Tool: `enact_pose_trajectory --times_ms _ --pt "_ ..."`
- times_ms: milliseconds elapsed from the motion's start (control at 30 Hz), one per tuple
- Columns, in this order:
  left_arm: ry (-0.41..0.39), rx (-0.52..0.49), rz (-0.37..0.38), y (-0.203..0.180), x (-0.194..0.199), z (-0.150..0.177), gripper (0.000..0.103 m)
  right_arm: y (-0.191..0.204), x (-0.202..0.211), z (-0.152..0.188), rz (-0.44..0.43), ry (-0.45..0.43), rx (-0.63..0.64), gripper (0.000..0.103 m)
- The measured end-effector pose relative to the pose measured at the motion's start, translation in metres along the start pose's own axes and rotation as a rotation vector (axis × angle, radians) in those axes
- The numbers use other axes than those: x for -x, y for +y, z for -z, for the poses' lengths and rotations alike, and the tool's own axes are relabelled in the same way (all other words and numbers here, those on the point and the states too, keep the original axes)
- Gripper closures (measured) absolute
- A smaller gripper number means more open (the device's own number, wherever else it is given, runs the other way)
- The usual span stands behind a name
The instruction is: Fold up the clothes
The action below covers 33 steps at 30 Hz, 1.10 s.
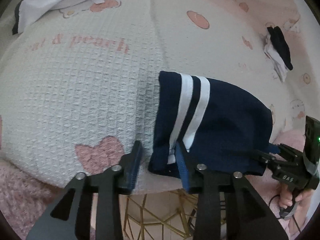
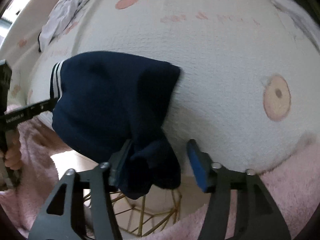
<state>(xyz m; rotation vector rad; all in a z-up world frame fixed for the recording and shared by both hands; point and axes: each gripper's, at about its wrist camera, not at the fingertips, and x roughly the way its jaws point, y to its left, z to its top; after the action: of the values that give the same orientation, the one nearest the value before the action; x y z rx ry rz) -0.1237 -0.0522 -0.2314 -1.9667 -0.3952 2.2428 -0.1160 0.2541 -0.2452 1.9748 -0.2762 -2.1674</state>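
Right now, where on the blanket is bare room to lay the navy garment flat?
Free: the white waffle area left of the navy garment, between the pink heart and the pink lettering. Crowded: the near edge, where the left gripper and right gripper meet the garment.

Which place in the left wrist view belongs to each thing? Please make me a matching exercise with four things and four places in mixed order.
Things:
1. navy garment
2. white garment
3. pink heart
4. gold wire frame

Places:
A. far upper left, lying crumpled
B. at the bottom, below the edge of the blanket
C. centre right, showing two white stripes
D. lower left, a motif on the blanket

Pairs: 1-C, 2-A, 3-D, 4-B
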Motion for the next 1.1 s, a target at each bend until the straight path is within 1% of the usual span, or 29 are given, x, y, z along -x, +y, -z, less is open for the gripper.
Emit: enact_pose_trajectory --times_ms 33,67,133,167,200,233,267,333,400,467,500,533,567,600,667,700,767,800,833,867,933,1000,1100 --pt "-0.021 0.020 -0.001 0.005 0.007 0.000 0.050 -0.009 0.007 -0.001 -0.039 -0.022 -0.042 0.044" --pt "-0.079 0.027 -0.016 0.007 0.017 -0.002 0.050 -0.019 0.015 -0.001 -0.077 -0.047 -0.084 0.044" --pt "-0.211 0.037 -0.057 0.010 0.041 -0.006 0.075 -0.031 0.040 -0.003 -0.142 -0.184 -0.142 0.044" --pt "-0.277 0.041 -0.077 0.011 0.052 -0.008 0.075 -0.032 0.049 -0.005 -0.137 -0.247 -0.156 0.044" --pt "-0.312 0.015 -0.059 0.004 0.056 -0.012 0.075 -0.033 0.057 -0.007 -0.129 -0.310 -0.169 0.044" --pt "-0.339 -0.020 -0.032 -0.005 0.058 -0.015 0.075 -0.028 0.059 -0.011 -0.088 -0.354 -0.159 0.044" --pt "-0.356 -0.064 0.008 -0.023 0.053 -0.020 0.075 -0.022 0.056 -0.016 -0.062 -0.372 -0.137 0.044" --pt "-0.355 -0.157 0.036 -0.041 0.045 -0.020 0.075 -0.008 0.053 -0.020 -0.047 -0.375 -0.084 0.044" --pt "-0.322 -0.257 0.044 -0.064 0.026 -0.020 0.075 0.003 0.044 -0.024 -0.032 -0.358 -0.003 0.044" --pt "-0.262 -0.300 0.032 -0.070 0.010 -0.020 0.075 0.035 0.011 -0.034 0.014 -0.316 0.092 0.043" --pt "-0.237 -0.300 0.000 -0.069 0.001 -0.020 0.075 0.045 -0.001 -0.031 0.075 -0.282 0.140 0.043" --pt "-0.213 -0.296 -0.036 -0.067 -0.007 -0.020 0.075 0.049 -0.010 -0.028 0.122 -0.256 0.167 0.044" --pt "-0.190 -0.292 -0.072 -0.066 -0.015 -0.019 0.078 0.054 -0.019 -0.025 0.166 -0.231 0.192 0.044" --pt "-0.181 -0.251 -0.061 -0.058 -0.014 -0.022 0.081 0.050 -0.019 -0.024 0.163 -0.230 0.182 0.044" --pt "-0.152 -0.171 -0.031 -0.041 -0.009 -0.028 0.085 0.029 -0.010 -0.021 0.160 -0.205 0.131 0.044" --pt "-0.132 -0.130 0.004 -0.031 -0.006 -0.027 0.085 0.020 -0.009 -0.021 0.153 -0.192 0.093 0.042" --pt "-0.112 -0.081 -0.041 -0.018 -0.005 -0.021 0.085 0.001 -0.005 -0.021 0.111 -0.166 0.008 0.042" --pt "-0.104 -0.059 -0.071 -0.011 -0.004 -0.018 0.072 -0.007 -0.002 -0.020 0.094 -0.157 -0.032 0.042" --pt "-0.105 -0.025 -0.059 -0.005 -0.001 -0.017 0.066 -0.013 0.001 -0.020 0.095 -0.157 -0.060 0.042" --pt "-0.107 0.012 -0.036 0.002 0.002 -0.017 0.066 -0.017 0.004 -0.019 0.087 -0.166 -0.082 0.042" --pt "-0.163 0.066 -0.024 0.011 0.013 -0.020 0.066 -0.024 0.013 -0.020 0.054 -0.216 -0.117 0.042" --pt "-0.245 0.054 -0.027 0.006 0.023 -0.024 0.068 -0.024 0.020 -0.025 0.024 -0.274 -0.124 0.042" --pt "-0.372 0.025 -0.033 -0.003 0.038 -0.031 0.068 -0.014 0.024 -0.033 0.033 -0.351 -0.094 0.042"
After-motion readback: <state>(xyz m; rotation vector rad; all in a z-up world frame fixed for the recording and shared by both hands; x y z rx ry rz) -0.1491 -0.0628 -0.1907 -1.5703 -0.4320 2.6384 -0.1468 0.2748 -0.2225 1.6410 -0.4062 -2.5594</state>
